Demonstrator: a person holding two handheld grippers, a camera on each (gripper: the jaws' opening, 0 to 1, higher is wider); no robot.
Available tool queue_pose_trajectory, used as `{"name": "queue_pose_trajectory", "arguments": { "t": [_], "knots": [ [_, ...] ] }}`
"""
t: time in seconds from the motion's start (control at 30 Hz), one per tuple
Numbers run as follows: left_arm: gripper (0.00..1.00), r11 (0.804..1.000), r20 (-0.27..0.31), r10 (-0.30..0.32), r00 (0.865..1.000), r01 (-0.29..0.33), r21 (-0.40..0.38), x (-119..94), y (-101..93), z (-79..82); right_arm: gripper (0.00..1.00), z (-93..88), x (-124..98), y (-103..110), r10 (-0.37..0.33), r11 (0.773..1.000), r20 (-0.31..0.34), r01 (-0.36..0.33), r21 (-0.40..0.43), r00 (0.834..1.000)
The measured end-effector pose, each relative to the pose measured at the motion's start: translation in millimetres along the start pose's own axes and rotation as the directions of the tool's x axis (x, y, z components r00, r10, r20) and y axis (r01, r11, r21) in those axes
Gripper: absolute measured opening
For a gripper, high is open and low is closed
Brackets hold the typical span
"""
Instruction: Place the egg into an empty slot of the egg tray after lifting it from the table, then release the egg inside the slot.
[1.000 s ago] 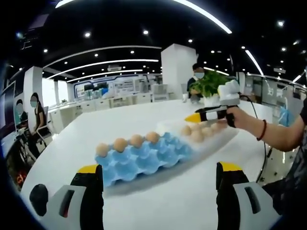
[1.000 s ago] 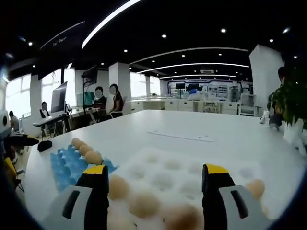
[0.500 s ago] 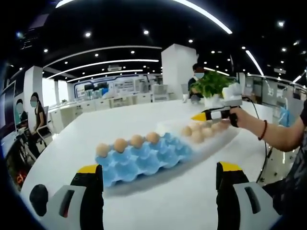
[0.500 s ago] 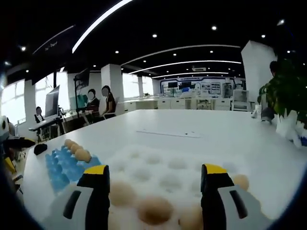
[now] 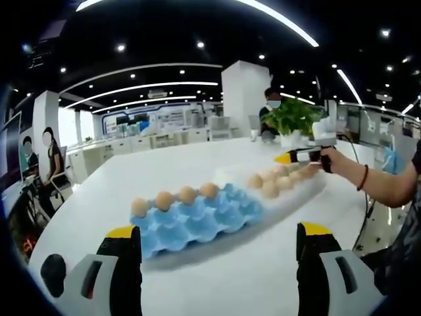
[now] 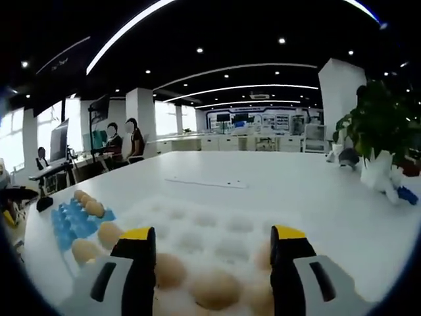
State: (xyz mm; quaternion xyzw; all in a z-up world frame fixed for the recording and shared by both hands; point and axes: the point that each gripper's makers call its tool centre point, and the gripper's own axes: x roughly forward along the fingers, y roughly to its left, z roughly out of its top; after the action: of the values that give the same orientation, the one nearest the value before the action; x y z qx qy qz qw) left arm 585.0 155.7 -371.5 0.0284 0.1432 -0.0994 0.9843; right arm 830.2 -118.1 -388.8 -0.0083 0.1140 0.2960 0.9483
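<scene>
A blue egg tray [image 5: 197, 220] lies mid-table with several brown eggs [image 5: 164, 199] along its far row. Beyond it to the right is a white tray [image 5: 289, 194] holding more eggs [image 5: 270, 187]. My left gripper [image 5: 217, 240] is open, short of the blue tray, with nothing between its jaws. A hand [image 5: 337, 161] holds my right gripper [image 5: 289, 157] over the white tray's far end. In the right gripper view, my right gripper [image 6: 210, 236] stands open above the white tray [image 6: 210, 220], with eggs [image 6: 214, 289] just below its jaws. The blue tray [image 6: 69, 222] lies at the left.
A potted plant [image 6: 378, 131] stands at the table's right, also visible as a plant [image 5: 293, 118] behind the white tray. A thin white strip [image 6: 204, 182] lies farther out on the white table [image 6: 296, 191]. People sit at desks in the background on the left.
My right gripper has drifted right along the white tray, away from the blue tray, so the blue tray sits farther left in its view. The left gripper has stayed still.
</scene>
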Motion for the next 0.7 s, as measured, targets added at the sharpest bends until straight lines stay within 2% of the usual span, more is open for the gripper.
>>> {"name": "queue_pose_trajectory", "arguments": {
  "t": [0.3,0.5,0.7],
  "knots": [
    [1.00,1.000,-0.003,0.008,1.000,-0.008,-0.002,-0.8,-2.7,-1.3,0.71,-4.0,-15.6,-28.1,-0.041,0.999,-0.008,0.041,0.010,0.999],
    [1.00,1.000,-0.006,0.007,1.000,-0.007,0.001,1.0,-6.3,-0.7,0.64,-5.8,-16.2,-45.6,-0.070,0.997,-0.018,0.070,0.028,0.997],
    [1.00,1.000,0.004,0.015,1.000,-0.015,-0.002,1.6,-6.0,1.8,0.57,-8.9,-11.3,-51.1,-0.085,0.996,-0.032,0.086,0.029,0.996]
  ]
}}
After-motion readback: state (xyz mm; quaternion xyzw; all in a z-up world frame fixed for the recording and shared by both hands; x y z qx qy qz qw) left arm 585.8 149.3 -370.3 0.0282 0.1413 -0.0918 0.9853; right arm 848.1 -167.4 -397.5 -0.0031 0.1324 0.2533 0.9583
